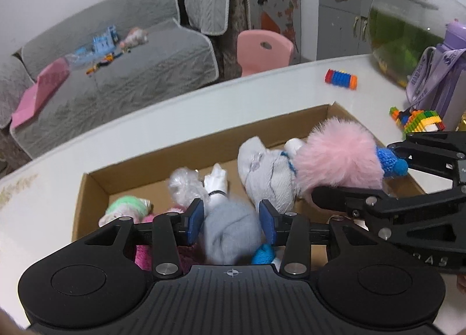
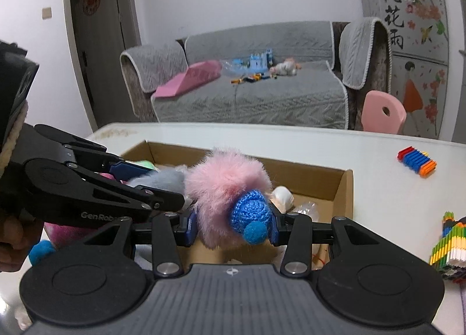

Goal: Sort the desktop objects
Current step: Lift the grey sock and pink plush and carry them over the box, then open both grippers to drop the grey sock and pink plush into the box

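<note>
An open cardboard box (image 1: 204, 142) lies on the white table and holds several plush toys. My left gripper (image 1: 231, 218) hangs over the box's near side. A blurred grey fluffy toy (image 1: 230, 227) sits between its blue pads (image 1: 193, 218), which stand a little off the fur, so the jaws are open. My right gripper (image 2: 233, 227) is shut on a pink fluffy toy (image 2: 224, 186) with a blue knitted hat (image 2: 252, 212), held above the box. From the left wrist view, the right gripper (image 1: 355, 172) comes in from the right. A white plush (image 1: 268, 174) and a green-and-pink one (image 1: 128, 206) lie in the box.
A striped stick of building blocks (image 1: 340, 78) lies on the table beyond the box. A colourful block model (image 1: 419, 121), a purple bottle (image 1: 448, 72) and a glass fishbowl (image 1: 407, 29) stand at the right. A pink chair (image 2: 383, 113) and grey sofa (image 2: 262, 93) are behind the table.
</note>
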